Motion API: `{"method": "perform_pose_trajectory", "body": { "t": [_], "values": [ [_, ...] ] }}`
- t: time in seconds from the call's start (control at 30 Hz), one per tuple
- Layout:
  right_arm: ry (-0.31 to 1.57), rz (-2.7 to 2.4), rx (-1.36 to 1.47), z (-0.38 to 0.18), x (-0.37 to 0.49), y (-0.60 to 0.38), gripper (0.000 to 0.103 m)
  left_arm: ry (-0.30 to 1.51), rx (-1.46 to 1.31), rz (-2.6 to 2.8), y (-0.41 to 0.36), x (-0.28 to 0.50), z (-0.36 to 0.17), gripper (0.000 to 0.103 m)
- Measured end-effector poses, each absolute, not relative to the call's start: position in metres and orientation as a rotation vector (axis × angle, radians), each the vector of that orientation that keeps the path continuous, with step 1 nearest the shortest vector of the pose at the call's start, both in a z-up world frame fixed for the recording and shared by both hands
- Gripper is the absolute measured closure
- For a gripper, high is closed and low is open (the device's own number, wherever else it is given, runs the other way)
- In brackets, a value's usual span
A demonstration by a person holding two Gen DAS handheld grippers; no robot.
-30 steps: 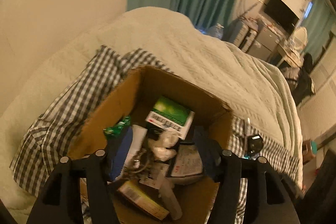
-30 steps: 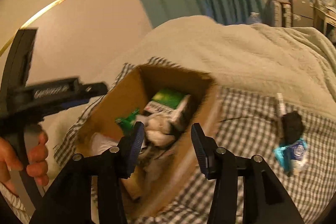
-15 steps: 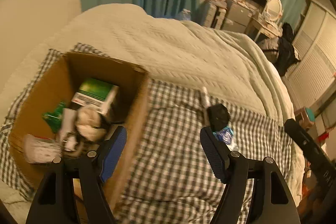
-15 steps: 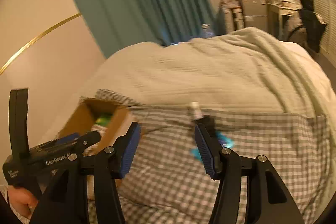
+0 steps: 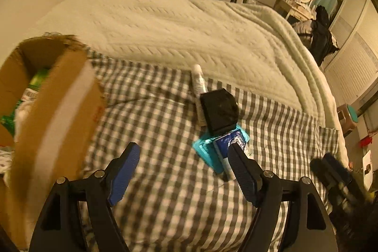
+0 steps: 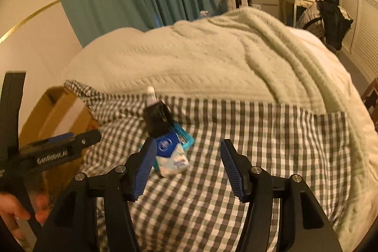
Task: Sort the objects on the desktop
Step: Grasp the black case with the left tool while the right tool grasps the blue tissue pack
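Observation:
A small pile lies on the checked cloth (image 5: 165, 181): a white tube (image 5: 198, 79), a black block (image 5: 219, 110) and a blue-white packet on a teal box (image 5: 219, 150). My left gripper (image 5: 183, 167) hovers over the cloth just left of the pile. Its jaws are opening and nothing is between them. In the right wrist view the same packet (image 6: 171, 155) and black block (image 6: 157, 119) sit just beyond the left finger of my right gripper (image 6: 189, 164). That gripper's jaws are also opening, with nothing between them. The cardboard box (image 5: 47, 98) stands to the left with several items inside.
A cream knitted blanket (image 6: 212, 58) covers the bed behind the cloth. A person's hand (image 6: 14, 211) holds the left tool's black frame (image 6: 54, 152) beside the box (image 6: 59, 115). Teal curtains, a TV and a cluttered desk stand far behind.
Both views have swung right, away from the open box and over to the pile on the checked cloth. Both pairs of jaws stand wider than before.

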State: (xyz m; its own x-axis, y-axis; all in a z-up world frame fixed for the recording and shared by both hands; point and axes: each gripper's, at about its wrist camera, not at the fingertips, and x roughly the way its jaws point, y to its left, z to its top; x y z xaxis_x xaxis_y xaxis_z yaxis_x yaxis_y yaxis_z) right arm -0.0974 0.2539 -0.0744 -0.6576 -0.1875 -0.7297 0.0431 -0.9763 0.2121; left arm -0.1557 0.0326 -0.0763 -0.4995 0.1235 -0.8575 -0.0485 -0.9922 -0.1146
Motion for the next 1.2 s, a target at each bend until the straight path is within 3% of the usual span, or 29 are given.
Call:
{"method": "perform_pose_trajectory", "body": {
  "t": [0.27,0.53,0.57,0.67,0.77,1.1,1.13,1.17,1.2],
  "values": [
    [-0.318,-2.701,1.346,-0.129,-0.111,0.268,0.046,-0.172,-1.544,2.572,0.071,-0.195,-0.114,0.023],
    [-0.225,-2.655,1.300,-0.156,-0.118,0.262,0.046,-0.288,-1.568,2.518,0.084,-0.233,-0.143,0.023],
    [-0.190,-2.639,1.275,-0.157,-0.119,0.257,0.043,-0.284,-1.572,2.499,0.084,-0.237,-0.147,0.025],
    [-0.099,-2.577,1.218,-0.160,-0.120,0.238,0.036,-0.286,-1.587,2.443,0.079,-0.244,-0.157,0.049],
    [-0.060,-2.531,1.189,-0.165,-0.126,0.220,0.027,-0.323,-1.561,2.420,0.065,-0.245,-0.156,0.053],
    [0.002,-2.538,1.403,-0.196,-0.164,0.178,0.026,-0.333,-1.579,2.406,0.012,-0.232,-0.143,0.053],
    [0.002,-2.544,1.422,-0.196,-0.165,0.177,0.027,-0.340,-1.584,2.407,0.008,-0.230,-0.143,0.053],
    [-0.021,-2.548,1.424,-0.195,-0.165,0.177,0.045,-0.346,-1.588,2.408,0.004,-0.228,-0.143,0.053],
    [-0.049,-2.558,1.428,-0.192,-0.164,0.179,0.048,-0.355,-1.594,2.406,-0.001,-0.225,-0.142,0.053]
  ]
}}
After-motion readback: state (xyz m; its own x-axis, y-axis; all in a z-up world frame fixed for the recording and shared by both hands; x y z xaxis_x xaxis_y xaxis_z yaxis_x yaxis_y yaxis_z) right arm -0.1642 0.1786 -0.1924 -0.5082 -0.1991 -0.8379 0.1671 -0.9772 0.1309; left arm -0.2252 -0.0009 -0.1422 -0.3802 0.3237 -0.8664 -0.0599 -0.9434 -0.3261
